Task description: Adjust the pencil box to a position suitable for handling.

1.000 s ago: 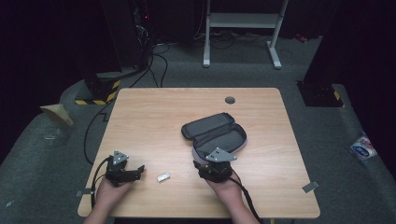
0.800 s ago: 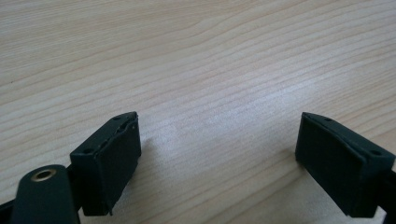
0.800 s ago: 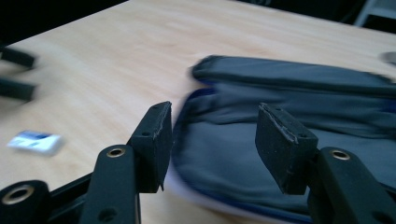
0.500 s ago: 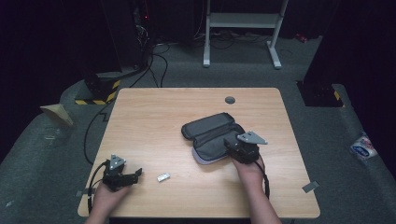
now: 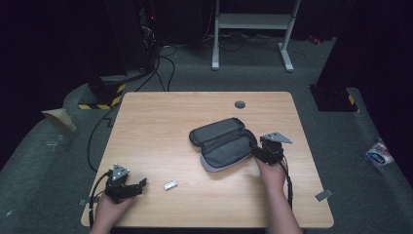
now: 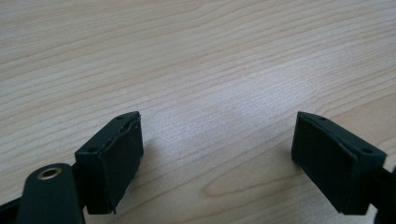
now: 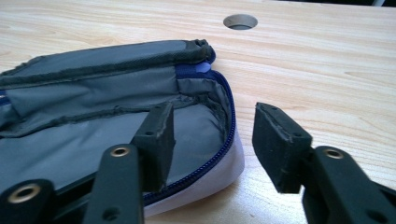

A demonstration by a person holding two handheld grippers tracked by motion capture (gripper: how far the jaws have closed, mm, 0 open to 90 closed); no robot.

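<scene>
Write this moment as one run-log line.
right claw: straddling open pouch rim, closing, not yet gripping | left claw: open over table

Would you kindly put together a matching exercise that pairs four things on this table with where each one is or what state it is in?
Things:
1. grey pouch
2. small white object
3. round hole
4. right gripper

Places or states:
A. in the tabletop near the far edge
B. lying unzipped and open, right of the table's middle
C. jaws either side of the pouch's zipped rim, one inside and one outside
D. on the bare wood close to the left gripper

Pairs: 1-B, 2-D, 3-A, 4-C
</scene>
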